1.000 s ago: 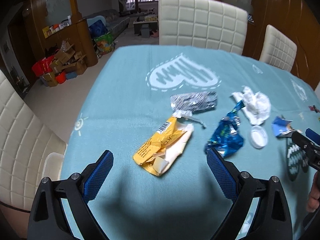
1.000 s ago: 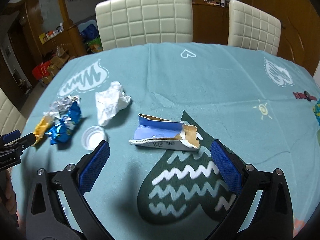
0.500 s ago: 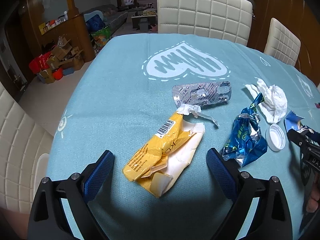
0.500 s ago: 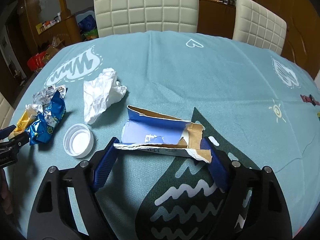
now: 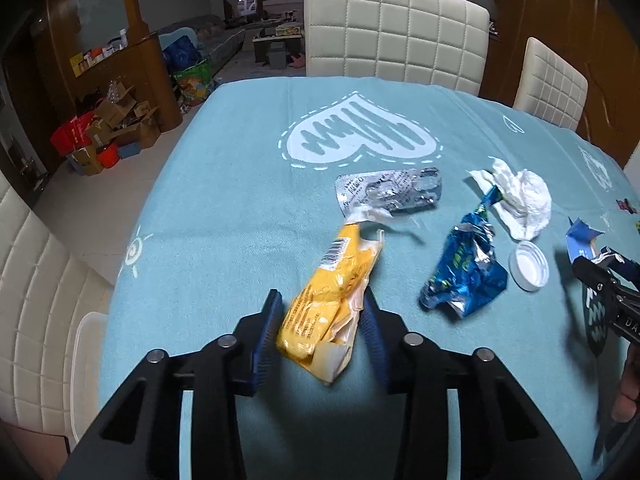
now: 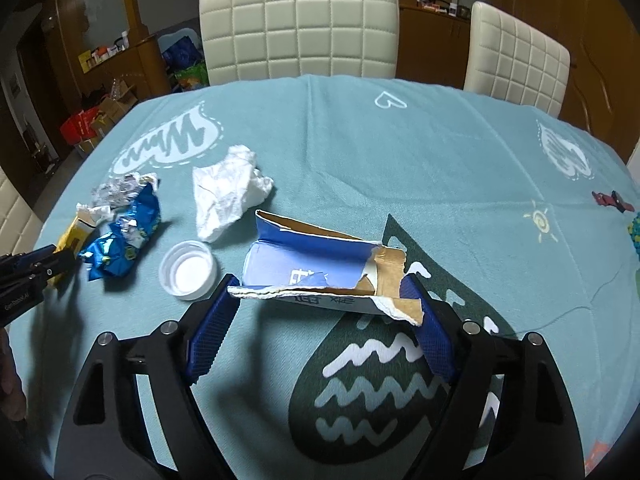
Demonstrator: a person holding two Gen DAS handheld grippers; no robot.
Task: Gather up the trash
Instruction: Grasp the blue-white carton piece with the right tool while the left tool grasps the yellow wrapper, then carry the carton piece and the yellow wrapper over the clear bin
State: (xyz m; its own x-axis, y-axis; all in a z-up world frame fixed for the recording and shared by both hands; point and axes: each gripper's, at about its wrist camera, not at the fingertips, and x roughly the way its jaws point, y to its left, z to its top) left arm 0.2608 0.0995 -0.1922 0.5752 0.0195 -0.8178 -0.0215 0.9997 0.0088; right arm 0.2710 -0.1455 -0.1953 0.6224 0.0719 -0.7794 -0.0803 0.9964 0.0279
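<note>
On a teal-clothed surface (image 5: 240, 200) scattered with litter, two hand-held tongs are working at once. The left tongs (image 5: 322, 322) are closing around the near end of a yellow wrapper (image 5: 332, 292), which is lying between the blue pads and bulging against both of them. Just beyond the yellow wrapper's far tip, a silver blister pack (image 5: 390, 194) is lying flat. To the right of the yellow wrapper, a crumpled blue foil packet (image 5: 464, 276) is resting near a white bottle cap (image 5: 528, 265), with a wad of white tissue (image 5: 520, 200) sitting just behind the cap. Further right of the yellow wrapper, the right tongs (image 6: 320, 308) are clamping a torn blue carton (image 6: 316, 268) lengthwise, one pad pressing each end and the jaws standing wide to span it. The carton is sitting over a dark heart printed on the cloth (image 6: 384, 380). At the surface's far edge, behind the yellow wrapper, two cream quilted chairs (image 5: 396, 36) are standing side by side.
</note>
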